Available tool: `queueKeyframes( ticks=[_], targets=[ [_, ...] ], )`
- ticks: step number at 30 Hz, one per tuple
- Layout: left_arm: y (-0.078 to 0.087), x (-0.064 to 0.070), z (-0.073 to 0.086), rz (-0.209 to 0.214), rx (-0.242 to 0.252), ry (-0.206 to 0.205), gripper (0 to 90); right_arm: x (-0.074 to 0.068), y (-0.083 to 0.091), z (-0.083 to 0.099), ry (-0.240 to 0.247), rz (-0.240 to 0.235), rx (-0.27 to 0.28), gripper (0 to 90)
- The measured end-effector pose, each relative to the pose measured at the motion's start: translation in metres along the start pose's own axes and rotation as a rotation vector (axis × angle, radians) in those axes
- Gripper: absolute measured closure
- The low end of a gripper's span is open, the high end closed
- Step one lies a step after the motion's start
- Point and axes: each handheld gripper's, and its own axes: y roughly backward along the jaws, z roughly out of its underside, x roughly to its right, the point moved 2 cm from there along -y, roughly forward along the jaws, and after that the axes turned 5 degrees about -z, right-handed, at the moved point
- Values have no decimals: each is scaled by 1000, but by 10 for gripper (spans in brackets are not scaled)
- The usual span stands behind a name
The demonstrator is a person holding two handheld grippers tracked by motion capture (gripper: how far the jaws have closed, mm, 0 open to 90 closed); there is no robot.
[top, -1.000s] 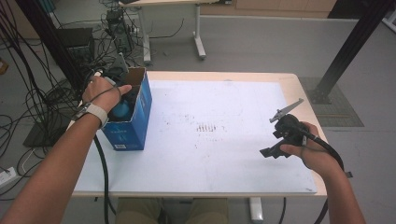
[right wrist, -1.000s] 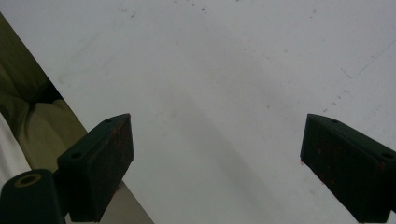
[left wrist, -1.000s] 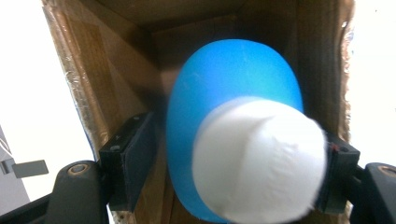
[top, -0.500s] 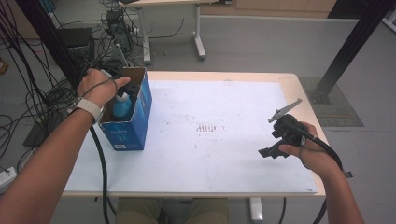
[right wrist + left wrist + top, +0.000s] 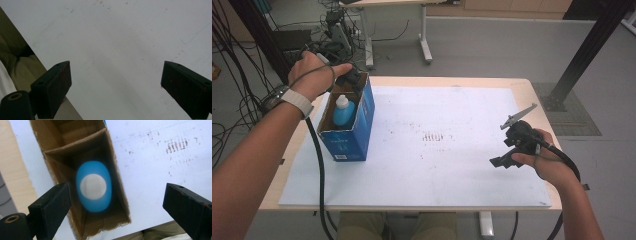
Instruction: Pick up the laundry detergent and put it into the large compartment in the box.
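A: Left claw (image 5: 117,202)?
B: Jaws wide apart, directly above the blue bottle (image 5: 93,186), which stands, slightly blurred, in the open box (image 5: 117,182).
A: Right claw (image 5: 115,87)?
B: Jaws apart, gripping nothing, over the white sheet (image 5: 125,37) on the bench (image 5: 522,85).

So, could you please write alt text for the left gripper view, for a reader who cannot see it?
A blue plastic bottle with a white round cap stands inside an open brown cardboard box, seen from straight above. The left tongs hang open over it, one black jaw at each lower corner. The box sits on a white sheet speckled with reddish marks.
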Motion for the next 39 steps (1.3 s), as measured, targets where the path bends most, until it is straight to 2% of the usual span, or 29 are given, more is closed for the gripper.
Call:
queueKeyframes(
  ticks=[1,2,4,5,6,9,13,17,21,22,29,35,39],
  targets=[
    [4,2,0,-3,6,-8,84,2,0,1,18,-1,6,95],
    [8,2,-1,-3,11,-16,84,-1,1,0,-11,1,1,95],
    [15,4,-1,-1,22,-22,84,-1,2,-1,-14,3,-2,95],
    [18,5,-1,0,27,-30,84,0,3,-2,-11,2,-2,95],
    [21,6,-2,2,33,-37,84,2,3,-2,15,4,3,95],
    [31,10,-4,0,48,-64,84,2,4,-4,16,4,4,95],
    [43,16,-7,-2,67,-79,84,3,5,-6,15,5,3,95],
    [56,23,-9,-10,91,-101,84,4,5,-7,11,6,2,95],
    [66,34,-10,-19,110,-141,84,6,5,-9,10,7,-5,95],
    [68,38,-11,-26,110,-157,84,6,5,-10,9,8,-7,95],
    [76,50,-19,22,121,-264,84,7,7,-12,4,11,-4,95],
    [75,63,-27,52,127,-375,85,8,8,-12,-4,15,-4,95],
    [71,73,-34,49,125,-470,95,9,8,-11,-11,16,-5,95]
  ],
)
